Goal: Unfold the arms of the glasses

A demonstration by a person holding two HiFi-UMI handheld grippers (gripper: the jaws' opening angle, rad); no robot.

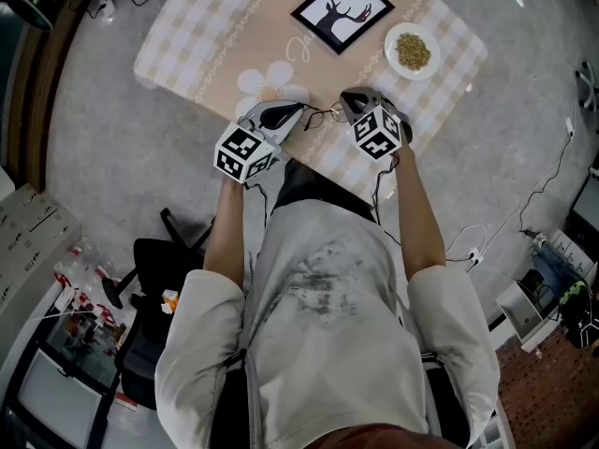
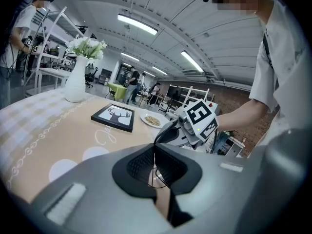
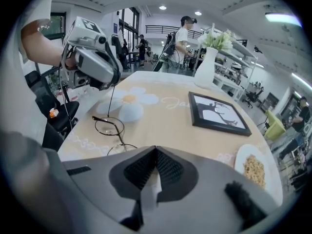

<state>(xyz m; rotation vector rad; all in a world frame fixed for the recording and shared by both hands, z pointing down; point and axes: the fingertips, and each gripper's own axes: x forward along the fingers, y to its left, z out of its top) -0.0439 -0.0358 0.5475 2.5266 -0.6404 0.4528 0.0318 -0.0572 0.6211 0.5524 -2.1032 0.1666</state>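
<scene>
Thin wire-rimmed glasses (image 1: 323,115) hang between my two grippers over the table's near edge. In the right gripper view the far round lens (image 3: 109,126) rests on the cloth, and one thin arm (image 3: 112,94) rises straight up from it into my left gripper (image 3: 108,79). My left gripper (image 2: 155,147) is shut on that arm's curved end. My right gripper (image 3: 156,151) is shut at the near lens (image 3: 118,148), whose rim runs under its tips; the grip point itself is hidden. In the head view my left gripper (image 1: 301,112) and right gripper (image 1: 344,103) face each other closely.
A black-framed deer picture (image 1: 342,10) lies mid-table, with a white plate of grains (image 1: 412,50) to its right. A white vase of flowers (image 2: 76,82) stands at the far end. The checked tablecloth (image 1: 187,36) covers the table. People stand in the room behind.
</scene>
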